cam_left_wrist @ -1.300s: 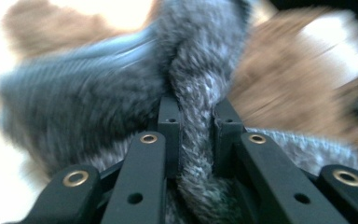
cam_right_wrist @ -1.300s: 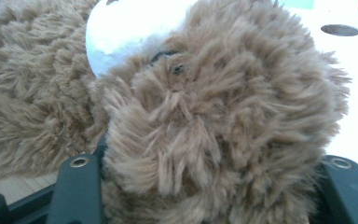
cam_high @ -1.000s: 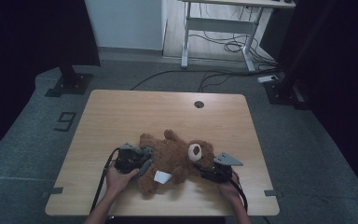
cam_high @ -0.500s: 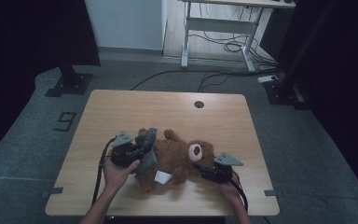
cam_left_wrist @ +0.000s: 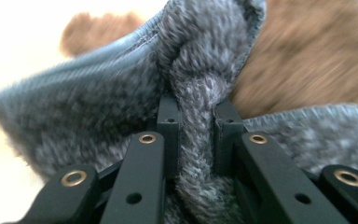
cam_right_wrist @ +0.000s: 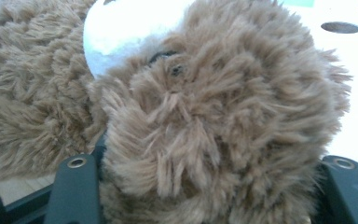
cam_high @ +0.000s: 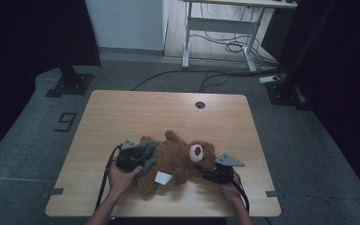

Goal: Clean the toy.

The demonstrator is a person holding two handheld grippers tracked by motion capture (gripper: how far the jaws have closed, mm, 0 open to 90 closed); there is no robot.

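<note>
A brown teddy bear (cam_high: pixel 180 157) lies on its back on the wooden table (cam_high: pixel 136 112), head to the right, with a white tag (cam_high: pixel 161 178) near its leg. A grey knit garment (cam_high: pixel 146 149) bunches at its lower body. My left gripper (cam_high: pixel 138 161) is shut on a fold of that grey knit (cam_left_wrist: pixel 196 93), pinched between both jaws (cam_left_wrist: pixel 196 116), with brown fur (cam_left_wrist: pixel 307 60) behind it. My right gripper (cam_high: pixel 207 172) holds the bear's head (cam_right_wrist: pixel 223 107), its jaws pressed against either side of the fur. The white muzzle (cam_right_wrist: pixel 130 28) faces away from it.
A round cable hole (cam_high: pixel 200 104) sits at the table's far middle. Both forearms enter from the near edge. Beyond the table stand a white desk frame (cam_high: pixel 215 28) with cables on the floor and a dark stand base (cam_high: pixel 68 84) at the left.
My left gripper lifted the grey knit up and away from me, then came back down toward the bear's lower body. The right gripper and the head stayed put.
</note>
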